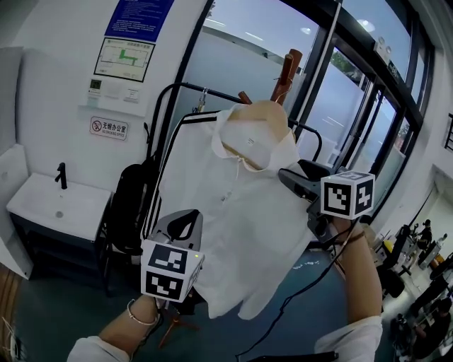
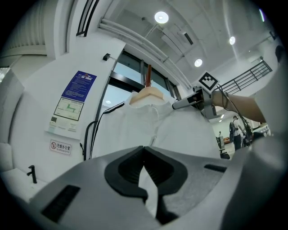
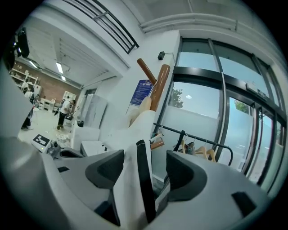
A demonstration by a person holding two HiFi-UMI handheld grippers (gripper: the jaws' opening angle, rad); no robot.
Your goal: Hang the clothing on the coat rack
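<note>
Closest to me is my left gripper (image 2: 144, 152), low down at the left. Its jaws are squeezed together on a fold of the white shirt (image 1: 241, 212), near the bottom edge.

The shirt hangs up high on the wooden coat rack (image 1: 287, 71). Its collar sits over a pale round shape (image 1: 263, 113) at the top, and two brown pegs stick up behind it. The front with its small buttons faces me.

My right gripper (image 3: 145, 159) is up by the shirt's shoulder. Its jaws stand wide apart. A sleeve with a black edge (image 3: 143, 179) hangs down between them, but the pads do not press on it (so this one holds nothing).

Behind the shirt is a black clothes rail (image 1: 184, 88). A black bag (image 1: 131, 205) hangs near it, to the left. Further left, a white sink (image 1: 42, 205) with a black tap stands by the wall, and a blue sign (image 1: 134, 18) is stuck up above it. Big glass windows (image 1: 354, 106) fill the right side.
</note>
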